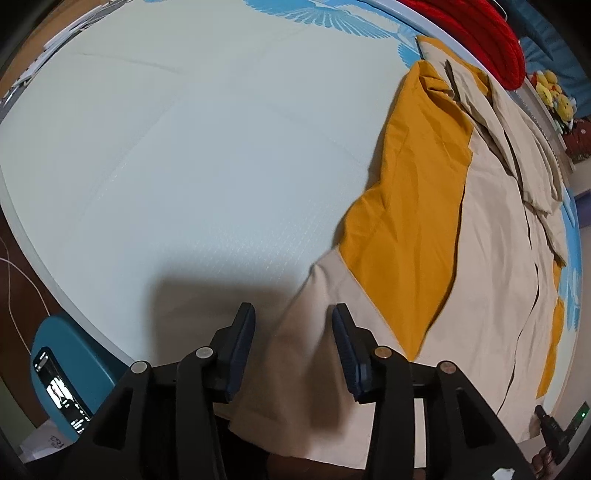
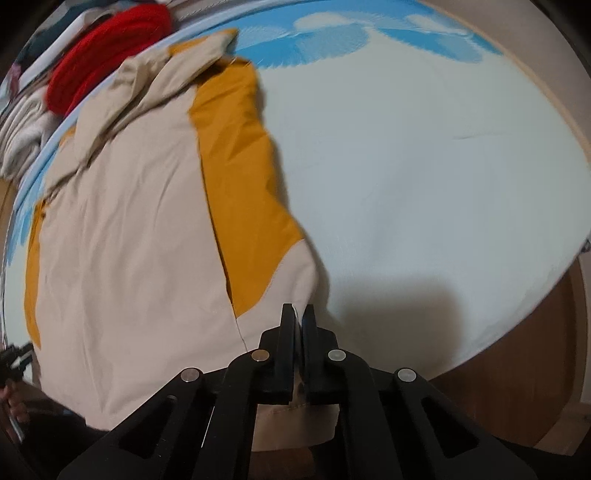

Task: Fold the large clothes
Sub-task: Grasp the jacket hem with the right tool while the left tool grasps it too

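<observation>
Underneath, pale bed sheet (image 1: 184,147) with blue print; brown floor (image 2: 517,387) beyond

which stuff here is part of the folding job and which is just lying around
Part of the job:
- beige and mustard jacket
- left gripper, fingers apart over the hem
- right gripper, shut on the hem

Just lying about:
- red knit item
- yellow plush toys
- phone

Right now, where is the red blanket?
The red blanket lies past the far end of the jacket, beyond the bed's edge: top right in the left wrist view, top left in the right.
</observation>
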A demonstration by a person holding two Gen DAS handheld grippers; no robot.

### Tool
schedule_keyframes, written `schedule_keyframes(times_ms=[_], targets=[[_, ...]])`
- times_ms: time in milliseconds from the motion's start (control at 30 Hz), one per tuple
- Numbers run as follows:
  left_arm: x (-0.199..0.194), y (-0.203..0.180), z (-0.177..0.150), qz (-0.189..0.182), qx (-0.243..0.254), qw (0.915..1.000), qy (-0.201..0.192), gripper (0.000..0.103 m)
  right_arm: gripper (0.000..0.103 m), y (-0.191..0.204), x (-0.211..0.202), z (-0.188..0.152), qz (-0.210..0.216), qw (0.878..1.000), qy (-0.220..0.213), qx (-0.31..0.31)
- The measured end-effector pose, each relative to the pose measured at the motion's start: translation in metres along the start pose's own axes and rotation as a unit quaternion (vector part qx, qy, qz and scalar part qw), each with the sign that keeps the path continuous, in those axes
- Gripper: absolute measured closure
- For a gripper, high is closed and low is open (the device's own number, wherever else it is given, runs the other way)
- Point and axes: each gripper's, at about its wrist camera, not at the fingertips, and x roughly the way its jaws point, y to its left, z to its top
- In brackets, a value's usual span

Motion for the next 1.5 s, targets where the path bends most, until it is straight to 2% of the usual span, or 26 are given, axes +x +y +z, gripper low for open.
schedule_keyframes(times_ms=[100,200,233,267,300,333,467,567,600,833,1133,1200,1233,1267,1367,1500], targets=[[0.001,-0.006,-0.003,-0.014,0.016,0.9997,0.011,0.063,0.1,-0.012,0.002,0.0,0.001,1.0,0.014,0.026],[0.003,-0.01,-0.005,-0.006,0.036,0.9992,0.017,0.065,0.096,0.002,0.008,-0.002,-0.004,1.0,0.028,-0.011],[0.002,-0.011,-0.004,0.001,0.042,0.999,0.016,0.067,0.09,0.003,0.009,-0.003,-0.013,0.999,0.026,-0.016],[0.002,-0.012,-0.005,0.006,0.047,0.9987,0.016,0.086,0.082,0.003,0.01,-0.003,-0.024,0.999,0.027,-0.014],[0.001,-0.011,-0.005,0.004,0.049,0.9987,0.018,0.094,0.078,0.001,0.012,-0.002,-0.028,0.999,0.029,-0.009],[-0.003,-0.01,-0.006,0.001,0.046,0.9989,0.013,0.094,0.075,-0.002,0.012,-0.002,-0.028,0.999,0.032,0.0],[-0.018,-0.017,-0.012,0.02,0.073,0.9971,-0.014,0.09,0.074,-0.012,0.015,-0.009,-0.021,0.999,0.046,0.016],[-0.002,-0.018,-0.011,0.032,0.076,0.9964,0.014,0.084,0.074,-0.007,0.016,-0.011,-0.031,0.998,0.048,0.0],[0.004,-0.016,-0.011,0.034,0.073,0.9965,0.025,0.082,0.074,-0.004,0.019,-0.009,-0.032,0.998,0.049,-0.003],[0.003,-0.018,-0.01,0.038,0.074,0.9964,0.017,0.08,0.074,-0.001,0.015,-0.013,-0.037,0.998,0.047,-0.019],[0.005,-0.033,-0.017,0.066,0.12,0.9906,0.012,0.084,0.074,0.015,0.023,-0.007,-0.038,0.997,0.045,-0.043],[0.004,-0.037,-0.02,0.07,0.126,0.9895,0.01,0.09,0.084,0.017,0.022,-0.007,-0.036,0.997,0.042,-0.046],[0.003,-0.038,-0.02,0.072,0.129,0.9889,0.009,0.093,0.093,0.018,0.02,-0.008,-0.032,0.998,0.039,-0.048],[0.001,-0.038,-0.021,0.071,0.131,0.9889,0.006,0.097,0.096,0.02,0.017,-0.007,-0.025,0.998,0.033,-0.05],[-0.013,-0.041,-0.029,0.071,0.152,0.9858,-0.011,0.101,0.099,0.023,0.005,-0.007,-0.014,0.998,0.011,-0.056],[-0.046,-0.059,-0.035,0.052,0.195,0.9783,-0.045,0.102,0.1,0.031,-0.038,0.0,0.024,0.996,-0.057,-0.07]])
